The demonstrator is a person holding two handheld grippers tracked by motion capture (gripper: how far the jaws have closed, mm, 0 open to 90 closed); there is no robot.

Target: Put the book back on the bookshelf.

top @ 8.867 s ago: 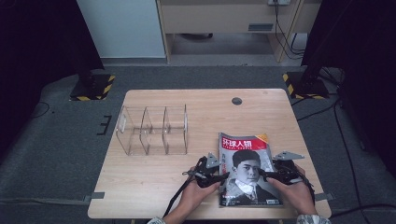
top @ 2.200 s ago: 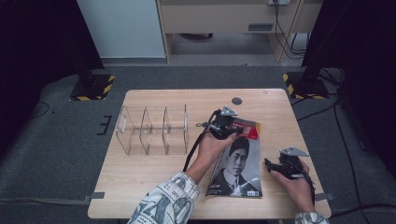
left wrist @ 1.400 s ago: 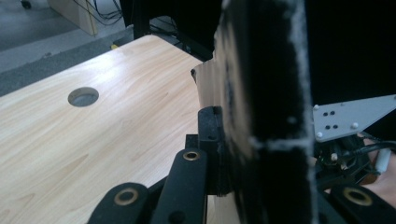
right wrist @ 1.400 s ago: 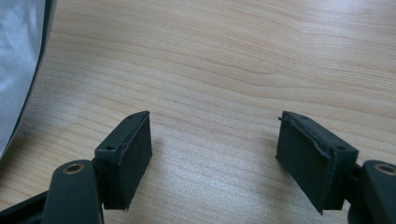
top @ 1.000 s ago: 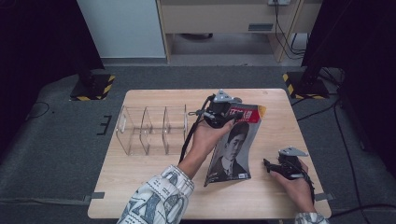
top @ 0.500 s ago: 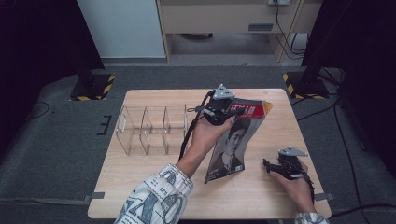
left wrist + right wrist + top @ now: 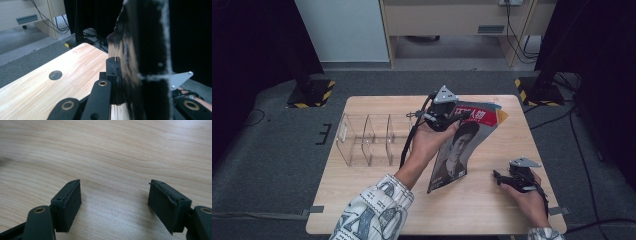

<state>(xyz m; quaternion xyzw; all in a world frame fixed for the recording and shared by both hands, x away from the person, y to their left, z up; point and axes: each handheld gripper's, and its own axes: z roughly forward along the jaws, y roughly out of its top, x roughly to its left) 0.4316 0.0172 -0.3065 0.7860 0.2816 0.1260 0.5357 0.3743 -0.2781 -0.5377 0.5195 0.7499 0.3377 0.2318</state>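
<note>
Clamping one magazine [image 7: 464,145] at its top edge, the left gripper [image 7: 443,116] holds it tilted up, bottom edge on the table [image 7: 362,200], just right of one clear rack [image 7: 372,140] with three compartments. Near the table's right front, the right gripper [image 7: 512,177] rests with jaws apart.

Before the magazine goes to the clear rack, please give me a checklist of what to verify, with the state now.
1. Left claw shut on the magazine: ok, its jaws pinch the top edge in the left gripper view.
2. Magazine lifted: partly, top raised, bottom corner near the table; whether it touches, cannot tell.
3. Magazine straight: not ok, it bends and tilts.
4. Rack slots free: ok, nothing inside in the high view.
5. Right claw out of the way: ok, open, low over the table, apart from the magazine.
6. Grip firm enough: cannot tell.
</note>
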